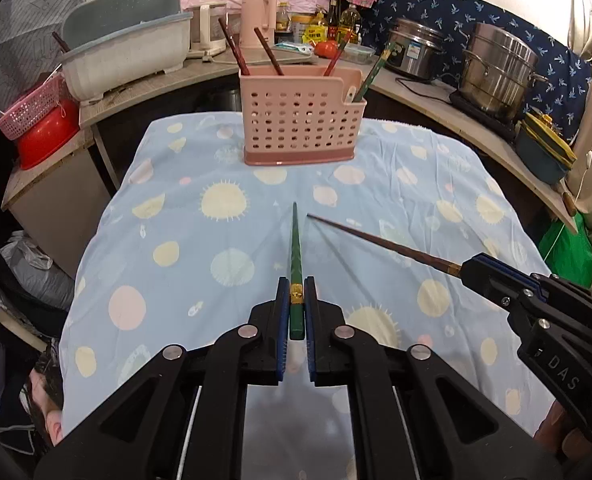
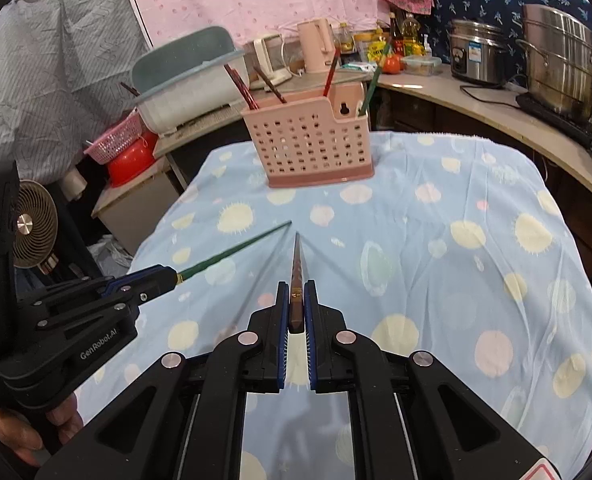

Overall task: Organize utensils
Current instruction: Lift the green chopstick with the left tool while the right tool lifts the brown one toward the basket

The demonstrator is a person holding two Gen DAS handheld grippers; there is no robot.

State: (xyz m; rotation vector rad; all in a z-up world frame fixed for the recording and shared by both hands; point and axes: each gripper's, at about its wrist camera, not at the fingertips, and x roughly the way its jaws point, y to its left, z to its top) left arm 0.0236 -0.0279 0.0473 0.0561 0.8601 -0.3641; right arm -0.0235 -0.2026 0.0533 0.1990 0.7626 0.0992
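My left gripper (image 1: 296,286) is shut on a green chopstick (image 1: 296,248) that points forward over the table; it also shows in the right wrist view (image 2: 231,254). My right gripper (image 2: 296,288) is shut on a brown chopstick (image 2: 297,264), seen in the left wrist view (image 1: 380,242) coming in from the right. The two tips nearly meet above the cloth. A pink perforated utensil holder (image 1: 298,120) (image 2: 316,140) stands upright at the table's far end. It holds several chopsticks, red-brown ones on the left and a green one (image 1: 376,72) on the right.
A blue cloth with pastel dots (image 1: 175,220) covers the table. Behind it a curved counter (image 1: 436,92) carries steel pots (image 1: 496,72), a rice cooker (image 1: 414,52), bottles, a pink kettle (image 1: 257,20) and a dish tub (image 1: 123,52). A red bowl and pink basket (image 1: 35,120) stand at the left.
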